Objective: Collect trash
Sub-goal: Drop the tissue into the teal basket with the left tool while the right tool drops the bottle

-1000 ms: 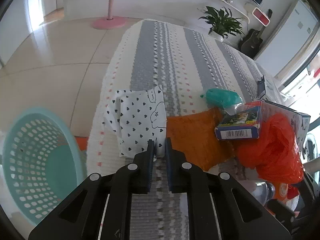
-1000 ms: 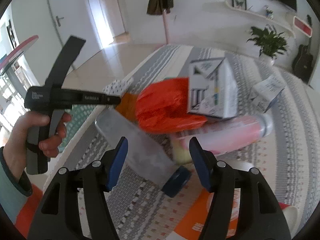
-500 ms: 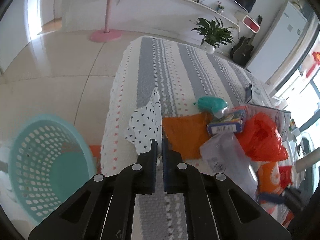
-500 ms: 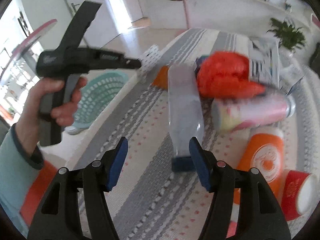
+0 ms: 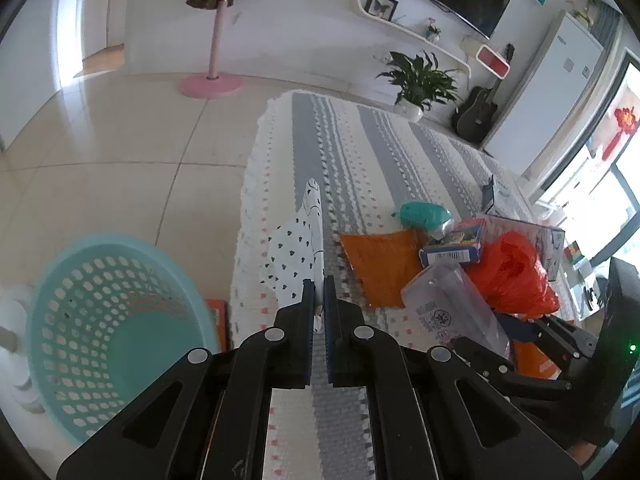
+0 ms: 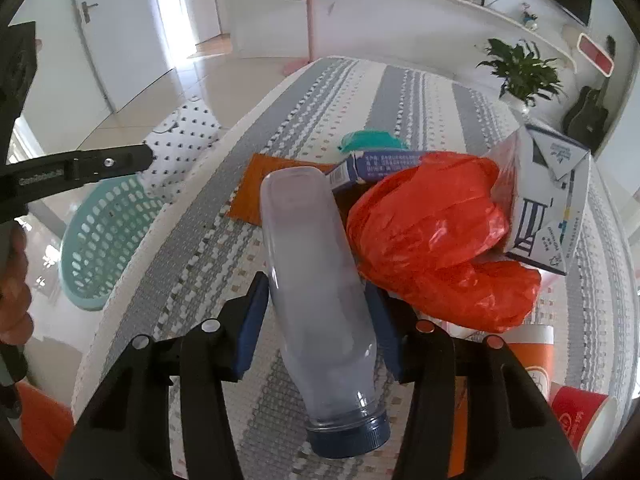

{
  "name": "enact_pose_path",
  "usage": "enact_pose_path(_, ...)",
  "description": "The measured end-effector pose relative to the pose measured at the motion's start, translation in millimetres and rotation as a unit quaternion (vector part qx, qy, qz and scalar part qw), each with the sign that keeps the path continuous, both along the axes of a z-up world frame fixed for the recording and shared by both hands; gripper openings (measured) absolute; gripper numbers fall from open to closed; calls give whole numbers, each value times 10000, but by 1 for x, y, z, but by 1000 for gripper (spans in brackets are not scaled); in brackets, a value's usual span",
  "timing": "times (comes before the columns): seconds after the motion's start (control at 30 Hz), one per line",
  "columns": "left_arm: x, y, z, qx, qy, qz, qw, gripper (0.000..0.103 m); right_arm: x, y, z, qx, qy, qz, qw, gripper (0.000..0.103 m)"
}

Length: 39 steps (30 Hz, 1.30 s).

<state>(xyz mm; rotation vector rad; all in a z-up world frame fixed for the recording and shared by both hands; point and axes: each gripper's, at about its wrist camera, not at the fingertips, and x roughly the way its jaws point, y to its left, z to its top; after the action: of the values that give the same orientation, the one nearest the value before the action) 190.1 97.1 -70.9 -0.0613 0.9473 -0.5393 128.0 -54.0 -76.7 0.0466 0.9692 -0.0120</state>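
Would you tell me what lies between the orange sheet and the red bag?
The clear bottle, shown in the right wrist view, with the small blue box behind it.

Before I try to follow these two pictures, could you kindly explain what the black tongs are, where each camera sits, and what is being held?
No robot here: a person carries a hand-held two-finger gripper in each hand, with a fisheye camera on each looking along its fingers. One picture comes from the left gripper, which is shut on a white heart-print paper bag, lifted near the teal laundry-style basket on the floor. The other comes from the right gripper, whose jaws are closing around a clear plastic bottle with a dark blue cap, lying on the striped cloth. Also there: an orange-red plastic bag, a white carton, an orange paper sheet and paper cups.
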Motion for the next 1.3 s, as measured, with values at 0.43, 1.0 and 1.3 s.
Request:
enact_pose_path(0.43, -24, 106, 55, -629, -729, 988, 9904, 2, 2, 70, 77, 550, -922, 544, 9927, 44)
enact_pose_path(1.0, 6, 209, -53, -124, 1044, 2095, 9721, 2, 61, 209, 1, 878, -54, 1102, 9900, 44)
enact_pose_path(1.3, 6, 210, -61, 109, 1112, 2038, 9726, 24, 73, 225, -29, 1041, 343, 1074, 9881, 45)
